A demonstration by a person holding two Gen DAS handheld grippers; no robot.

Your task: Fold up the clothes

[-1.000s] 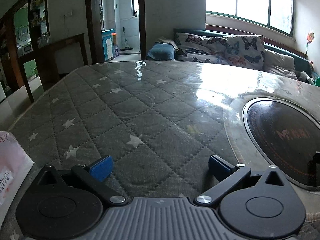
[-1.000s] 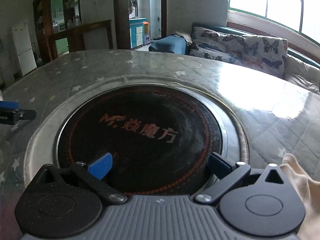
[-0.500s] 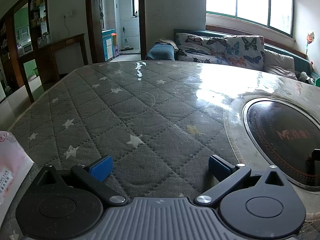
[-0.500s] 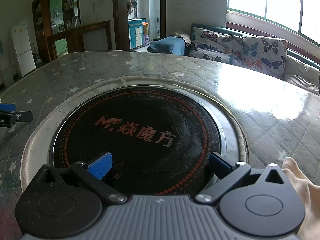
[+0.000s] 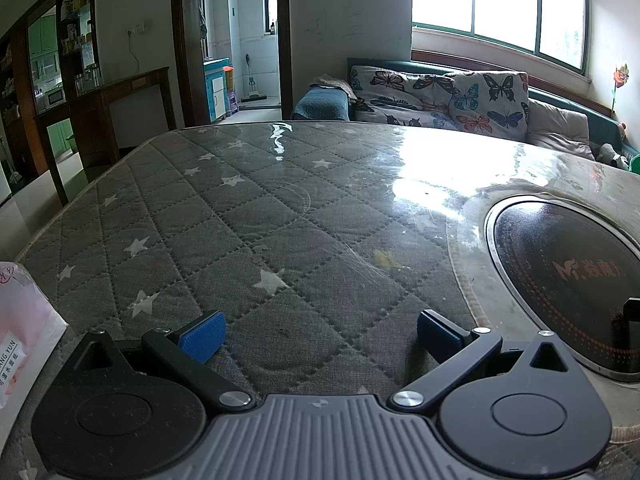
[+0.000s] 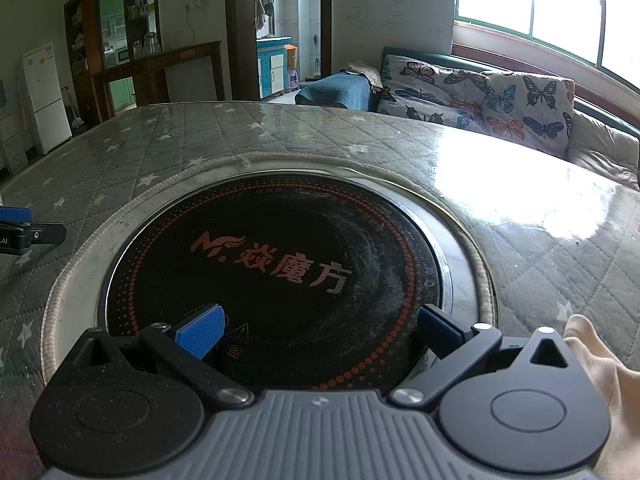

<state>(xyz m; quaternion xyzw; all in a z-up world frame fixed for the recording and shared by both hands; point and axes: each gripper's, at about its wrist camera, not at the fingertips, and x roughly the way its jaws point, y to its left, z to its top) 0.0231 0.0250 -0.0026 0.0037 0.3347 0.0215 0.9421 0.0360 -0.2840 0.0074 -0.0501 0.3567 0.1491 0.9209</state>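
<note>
My left gripper [image 5: 318, 330] hangs low over the quilted grey table cover [image 5: 240, 240], its two blue pads [image 5: 203, 336] spread wide apart with nothing but star-printed fabric between them. Taking the round black induction hob [image 6: 276, 268] set into the table as my landmark, this gripper sits to the hob's left, and a pink-and-white paper packet [image 5: 20, 340] lies still farther left of it at the table edge. My right gripper [image 6: 318, 330] is directly over the near rim of the hob, fingers likewise held well apart and gripping nothing, the orange printed lettering showing between and beyond them. Just right of the hob's near edge, beside my right gripper's body, a pale cream piece of cloth [image 6: 604, 380] pokes into view; only its tip shows, so I cannot tell what garment it is or how it lies. From the right wrist view, a finger of my left gripper [image 6: 16, 228] shows at the left margin, left of the hob and apart from it. A braided cord trim [image 6: 480, 276] rings the hob where the cover is cut away. Beyond the hob the cover is glossy with window glare. Past the table's far edge stands a sofa with butterfly-print cushions [image 5: 452, 96], a blue folded blanket [image 5: 320, 102] at its end, and behind the hob to the left an open doorway [image 5: 236, 40] and a white fridge [image 6: 44, 96].
</note>
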